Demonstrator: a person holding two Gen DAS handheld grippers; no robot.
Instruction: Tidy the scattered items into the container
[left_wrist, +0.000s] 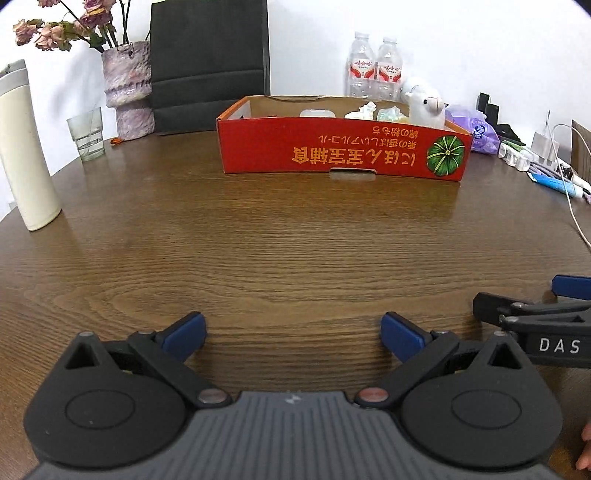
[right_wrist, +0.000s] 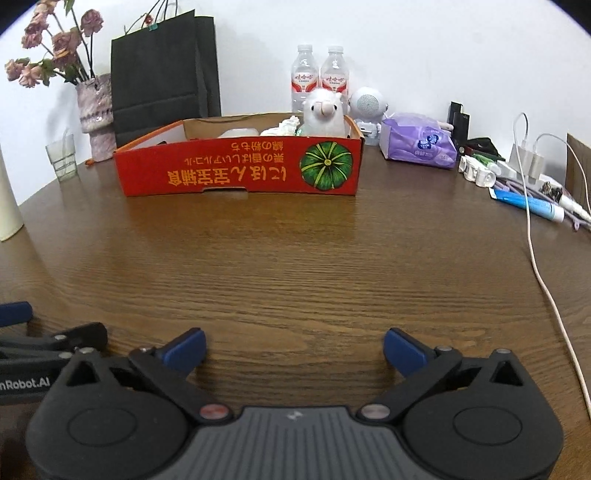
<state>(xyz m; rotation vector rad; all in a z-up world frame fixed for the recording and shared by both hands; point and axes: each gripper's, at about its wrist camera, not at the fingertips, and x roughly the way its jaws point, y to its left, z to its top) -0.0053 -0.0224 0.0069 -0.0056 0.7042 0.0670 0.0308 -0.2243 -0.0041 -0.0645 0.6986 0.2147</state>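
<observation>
Dark brown wooden tabletop (left_wrist: 295, 229) with a strong wavy grain and a soft shine. Toward its far edge, a shallow rectangular cardboard box (left_wrist: 343, 147), red outside with orange print and a green pumpkin picture, plain brown inside, a small cut-out in the bottom of its front wall. Inside the box, at its right end, a white fluffy alpaca toy (right_wrist: 324, 118) standing upright, head above the rim; just left of it, crumpled white paper-like pieces (right_wrist: 282, 127) and a smooth white rounded item (left_wrist: 317, 112), only partly visible over the wall.

Behind the box, by the wall: two clear plastic water bottles (right_wrist: 319, 79) with red labels, a matte black paper bag (right_wrist: 162, 74), a rough purple-grey vase (left_wrist: 127, 88) with dried pink flowers, a ribbed clear glass (left_wrist: 85, 133). At the left edge, a tall cream tumbler (left_wrist: 26, 155). Toward the right edge, a soft purple tissue pack (right_wrist: 419, 142), a round white speaker-like gadget (right_wrist: 367, 107), a blue tube (right_wrist: 528, 206) and white cables (right_wrist: 546, 280).

Left gripper (left_wrist: 293, 332) low over the near edge of the tabletop, level, pointing toward the box; black plastic arms, blue rubber-like pads (left_wrist: 186, 330), spread wide, nothing between them. Right gripper (right_wrist: 294, 349) just beside it, same height and direction, blue pads (right_wrist: 404, 350) wide apart too, holding nothing. Both well apart from the box.
</observation>
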